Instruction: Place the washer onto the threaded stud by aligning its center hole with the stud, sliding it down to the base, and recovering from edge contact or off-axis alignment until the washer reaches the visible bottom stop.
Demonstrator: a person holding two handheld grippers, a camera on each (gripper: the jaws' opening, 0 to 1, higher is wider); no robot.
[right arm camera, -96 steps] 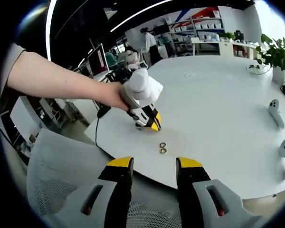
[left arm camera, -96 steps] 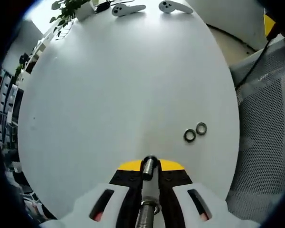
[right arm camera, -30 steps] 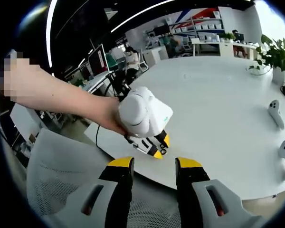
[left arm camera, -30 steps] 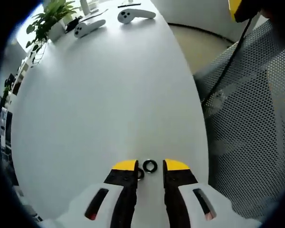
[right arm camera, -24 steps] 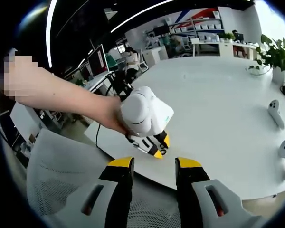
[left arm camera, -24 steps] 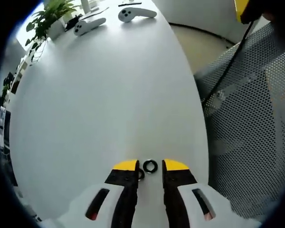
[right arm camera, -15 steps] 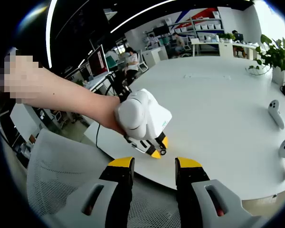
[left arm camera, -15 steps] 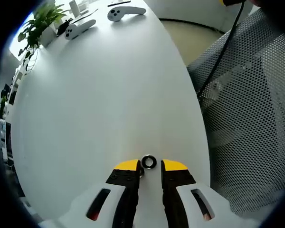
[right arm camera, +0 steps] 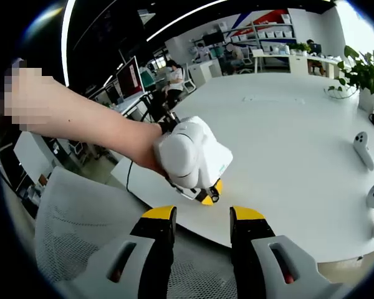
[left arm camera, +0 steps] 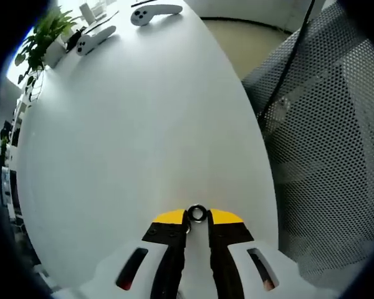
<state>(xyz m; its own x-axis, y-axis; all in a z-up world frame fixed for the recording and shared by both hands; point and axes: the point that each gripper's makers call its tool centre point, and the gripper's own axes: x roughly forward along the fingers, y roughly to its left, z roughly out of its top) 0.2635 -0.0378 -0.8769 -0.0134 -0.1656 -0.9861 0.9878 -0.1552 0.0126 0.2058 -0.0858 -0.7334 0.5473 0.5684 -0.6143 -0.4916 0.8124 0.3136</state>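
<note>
The left gripper is showing two black jaws with yellow tips, each jaw widening into a white moulded shell that is carrying a dark slanted slot with a reddish patch at its lower end. The right gripper is wearing the same livery: yellow tips, black inner faces, white shells with dark slots glowing red at the bottom. Seen from the right gripper view, the left gripper's housing is appearing as a rounded, glossy white casing, and a thin black cable is trailing below it. The person's forearm is showing bare, with no sleeve covering it
</note>
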